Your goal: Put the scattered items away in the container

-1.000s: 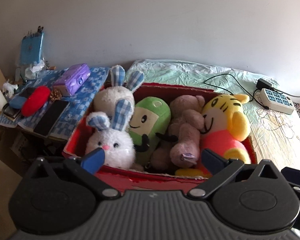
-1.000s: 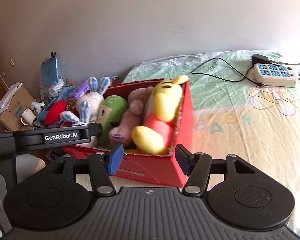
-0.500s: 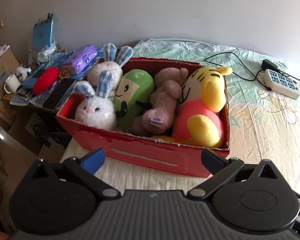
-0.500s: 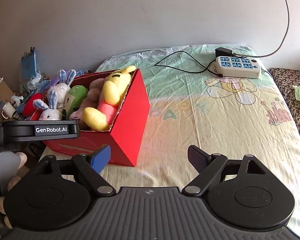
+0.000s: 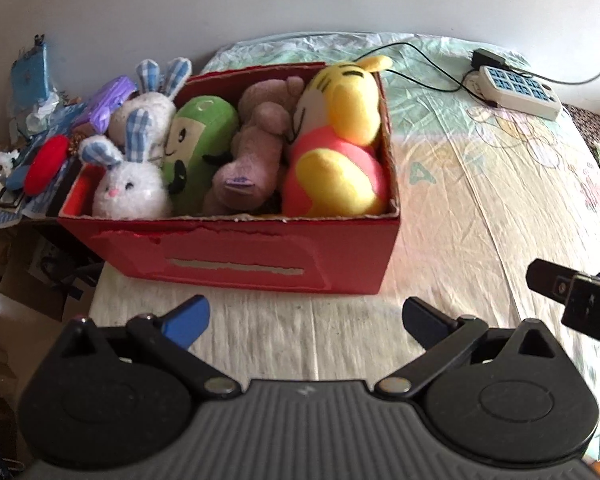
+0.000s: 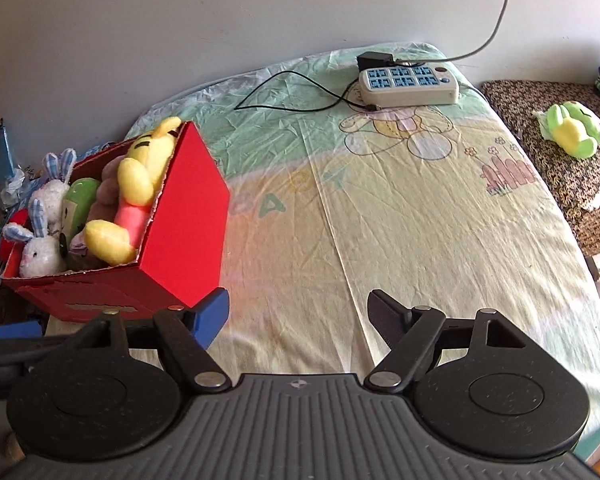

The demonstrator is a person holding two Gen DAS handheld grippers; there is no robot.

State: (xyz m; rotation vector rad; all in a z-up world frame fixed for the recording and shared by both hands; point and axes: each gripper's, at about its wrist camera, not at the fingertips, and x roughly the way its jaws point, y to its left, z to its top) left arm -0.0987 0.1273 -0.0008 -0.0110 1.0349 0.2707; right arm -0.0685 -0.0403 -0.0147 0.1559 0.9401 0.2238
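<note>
Left wrist view: red box (image 5: 236, 256) sits at about 11 o'clock from the left gripper (image 5: 304, 320), on the bed sheet (image 5: 460, 208) near its left edge. It's packed side to side: two white bunnies (image 5: 130, 190), green plush (image 5: 198, 140), mauve plush (image 5: 256, 156), yellow-and-pink plush (image 5: 336, 148). Left jaws are spread wide with nothing between them, only sheet showing in the gap. Right gripper (image 6: 298, 316) is likewise released; its jaws have just been opening further and then eased in a touch, nothing between them, and the box corner lies at its 10 o'clock, just beside the blue finger (image 6: 212, 316). The one item I'd call unfinished is the small green-and-yellow plush (image 6: 572, 130) at 2 o'clock in the right wrist view, well apart from the box, on the leopard-print cushion (image 6: 560, 168) beyond the bed's right edge. Risks, as I judge them: box is already full, so another toy dropped on top would likely sit proud of the rim and roll off, probably past the left wall toward the cluttered side table (image 5: 40, 152). Box also looks close to the mattress edge on that side, front panel is torn, so a push-down to seat a toy could tip or slide it off. Reaching toward 1-2 o'clock passes the power strip (image 6: 410, 84) and its black cable (image 6: 284, 92); an open finger could snag the loop and drag the strip. The two grippers are near each other at the left view's 3 o'clock, so a collision is possible if both swing right.
</note>
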